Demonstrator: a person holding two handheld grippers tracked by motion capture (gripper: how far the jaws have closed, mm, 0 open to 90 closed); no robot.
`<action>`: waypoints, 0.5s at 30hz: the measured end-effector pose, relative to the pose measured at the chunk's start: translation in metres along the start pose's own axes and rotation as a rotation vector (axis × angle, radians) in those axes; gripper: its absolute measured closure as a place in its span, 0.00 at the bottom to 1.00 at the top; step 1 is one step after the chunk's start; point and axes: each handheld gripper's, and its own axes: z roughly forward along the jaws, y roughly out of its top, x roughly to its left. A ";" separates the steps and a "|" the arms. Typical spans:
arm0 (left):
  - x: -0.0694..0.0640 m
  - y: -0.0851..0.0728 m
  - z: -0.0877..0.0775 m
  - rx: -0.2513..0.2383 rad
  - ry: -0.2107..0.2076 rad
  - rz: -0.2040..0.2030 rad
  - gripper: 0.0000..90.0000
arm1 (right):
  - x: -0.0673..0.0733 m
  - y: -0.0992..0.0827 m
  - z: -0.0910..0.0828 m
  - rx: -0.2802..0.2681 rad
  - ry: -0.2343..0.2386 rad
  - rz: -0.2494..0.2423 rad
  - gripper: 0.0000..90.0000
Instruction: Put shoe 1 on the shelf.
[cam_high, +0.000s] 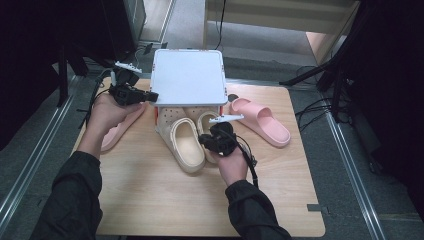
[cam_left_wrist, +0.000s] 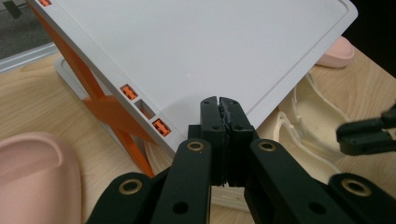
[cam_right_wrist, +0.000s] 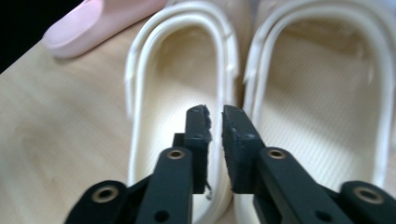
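Observation:
A white box lid (cam_high: 187, 75) on orange hinged struts (cam_left_wrist: 109, 109) stands tilted up at the table's back. My left gripper (cam_high: 150, 96) is shut, and its tips (cam_left_wrist: 219, 101) press against the lid's left edge. A pair of cream clogs (cam_high: 187, 145) lies side by side with the toes under the lid. Over the clogs, my right gripper (cam_high: 212, 135) has its jaws nearly together (cam_right_wrist: 215, 114) on the rim where the left clog (cam_right_wrist: 182, 79) meets the right clog (cam_right_wrist: 322, 102).
One pink slide (cam_high: 262, 120) lies to the right of the clogs, and another pink slide (cam_high: 117, 132) lies under my left hand. The wooden table (cam_high: 150, 200) has bare room at the front. Dark stands and cables surround the table.

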 end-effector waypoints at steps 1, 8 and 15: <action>0.000 0.000 0.000 0.000 0.001 0.000 0.99 | 0.001 -0.003 -0.002 0.000 0.005 -0.002 0.93; 0.000 0.000 0.000 0.003 0.005 -0.001 0.99 | 0.017 -0.027 -0.012 -0.002 0.041 -0.066 0.96; -0.002 0.001 0.000 0.004 0.010 -0.005 0.99 | 0.028 -0.051 -0.008 0.013 0.099 -0.123 0.98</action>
